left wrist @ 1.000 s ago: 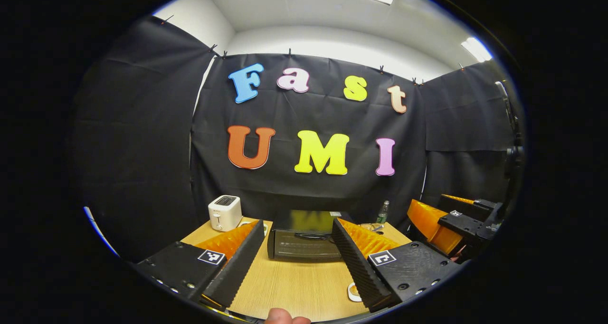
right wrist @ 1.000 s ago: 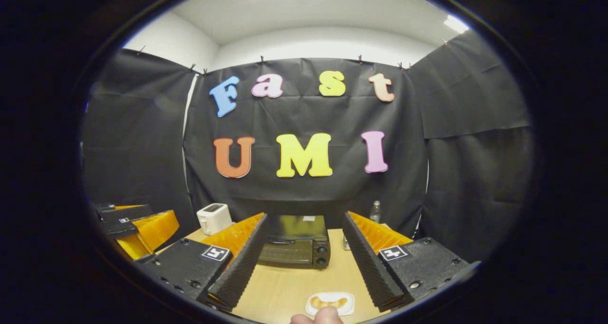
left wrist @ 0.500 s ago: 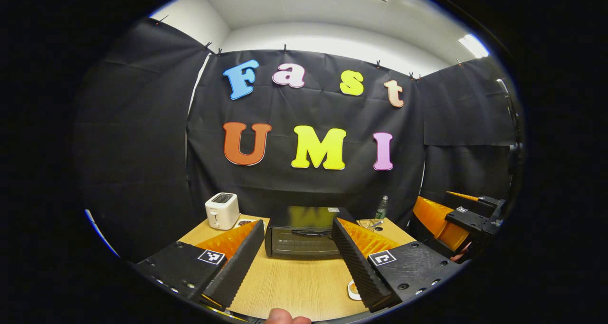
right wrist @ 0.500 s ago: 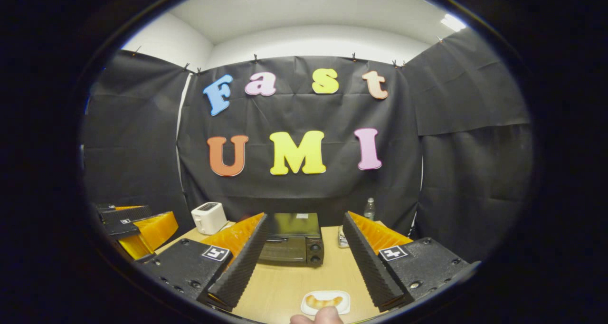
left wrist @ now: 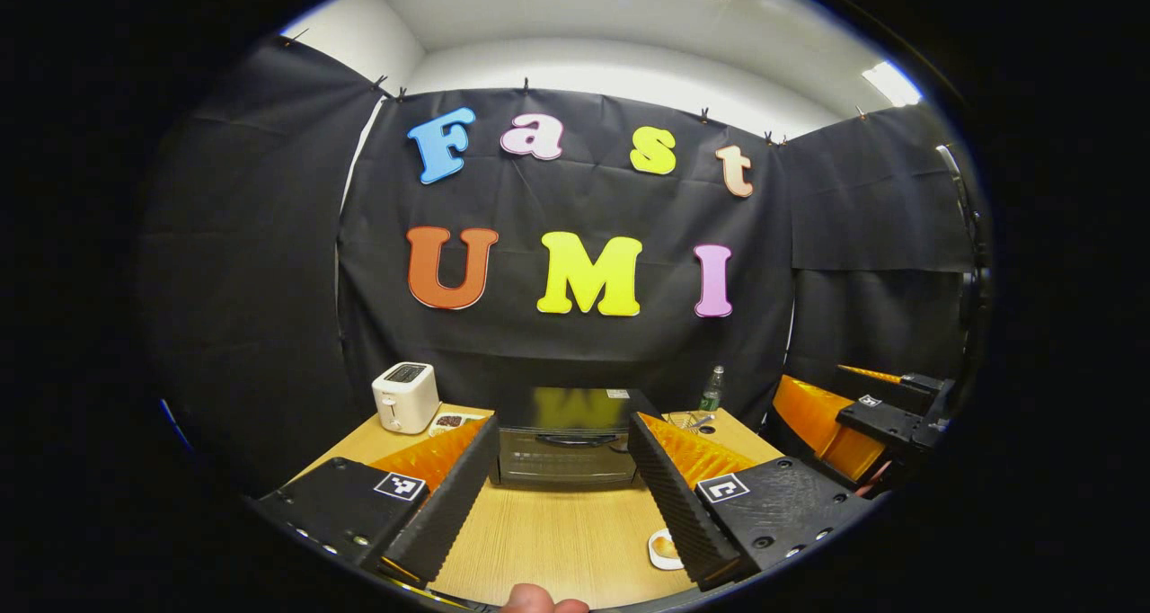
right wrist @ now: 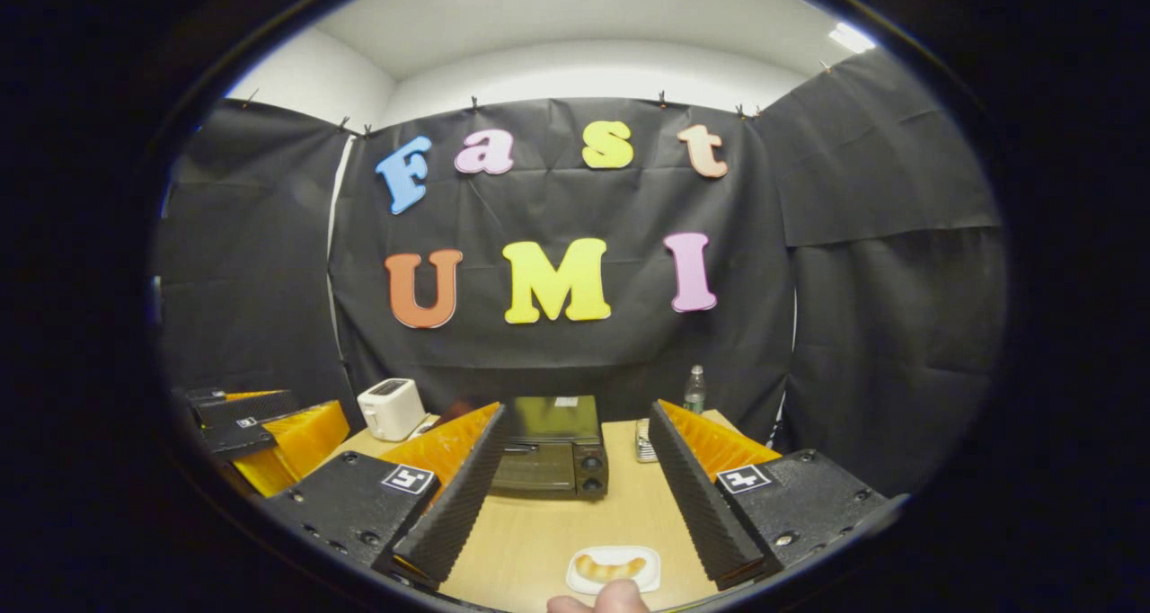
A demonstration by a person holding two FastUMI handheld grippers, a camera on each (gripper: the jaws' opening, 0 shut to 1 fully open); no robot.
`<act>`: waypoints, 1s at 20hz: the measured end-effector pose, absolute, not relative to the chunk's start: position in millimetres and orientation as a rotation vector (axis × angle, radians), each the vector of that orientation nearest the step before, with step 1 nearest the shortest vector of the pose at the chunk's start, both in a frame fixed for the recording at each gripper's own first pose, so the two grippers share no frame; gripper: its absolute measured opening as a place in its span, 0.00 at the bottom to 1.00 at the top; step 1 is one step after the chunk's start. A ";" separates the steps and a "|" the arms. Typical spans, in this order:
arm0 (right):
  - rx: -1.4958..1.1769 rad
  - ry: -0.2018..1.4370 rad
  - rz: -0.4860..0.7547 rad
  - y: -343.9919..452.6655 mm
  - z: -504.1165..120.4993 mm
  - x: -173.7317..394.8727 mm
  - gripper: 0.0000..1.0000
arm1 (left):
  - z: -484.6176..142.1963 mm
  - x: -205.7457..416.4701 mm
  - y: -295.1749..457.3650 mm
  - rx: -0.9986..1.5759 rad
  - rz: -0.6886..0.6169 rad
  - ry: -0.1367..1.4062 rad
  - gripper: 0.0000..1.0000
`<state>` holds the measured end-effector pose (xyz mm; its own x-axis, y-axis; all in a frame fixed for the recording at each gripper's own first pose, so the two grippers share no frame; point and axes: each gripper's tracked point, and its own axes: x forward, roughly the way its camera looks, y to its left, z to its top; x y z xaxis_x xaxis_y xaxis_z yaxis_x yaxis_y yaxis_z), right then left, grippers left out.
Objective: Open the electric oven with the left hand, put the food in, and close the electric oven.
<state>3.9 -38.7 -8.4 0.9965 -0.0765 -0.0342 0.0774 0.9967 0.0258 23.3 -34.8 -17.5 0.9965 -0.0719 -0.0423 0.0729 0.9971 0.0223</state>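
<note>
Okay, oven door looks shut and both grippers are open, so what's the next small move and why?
Probably ease the left gripper forward toward the handle on the electric oven. The door is closed, the open gripper already frames it from a distance, and the food waits on its plate near the right gripper.

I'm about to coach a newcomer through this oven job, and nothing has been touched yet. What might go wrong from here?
1. The oven door is shut and its handle is a thin bar; the open left gripper may slip off it.
2. The door probably swings down toward the plate of food in front, so it might hit it.
3. The right gripper is open above the shallow plate; a pinch could push the food off.
</note>
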 end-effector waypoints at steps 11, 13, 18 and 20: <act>-0.004 0.043 -0.064 -62.6 -21.1 32.4 0.98 | -45.5 104.8 -48.5 0.040 -0.091 0.114 0.94; -0.013 0.033 -0.084 -79.4 -15.9 42.9 0.98 | -53.6 130.1 -49.0 0.054 -0.083 0.127 0.94; -0.003 0.057 -0.177 -123.2 -22.6 65.4 0.98 | -87.1 196.2 -57.8 0.058 -0.075 0.191 0.94; -0.003 0.086 -0.206 -138.9 -28.6 73.4 0.98 | -101.4 219.8 -61.3 0.067 -0.072 0.214 0.94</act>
<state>73.4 -138.9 -28.6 0.9753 -0.2041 -0.0849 0.2039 0.9789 -0.0113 219.8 -61.3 -101.4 0.9747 -0.0638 -0.2142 0.0780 0.9952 0.0587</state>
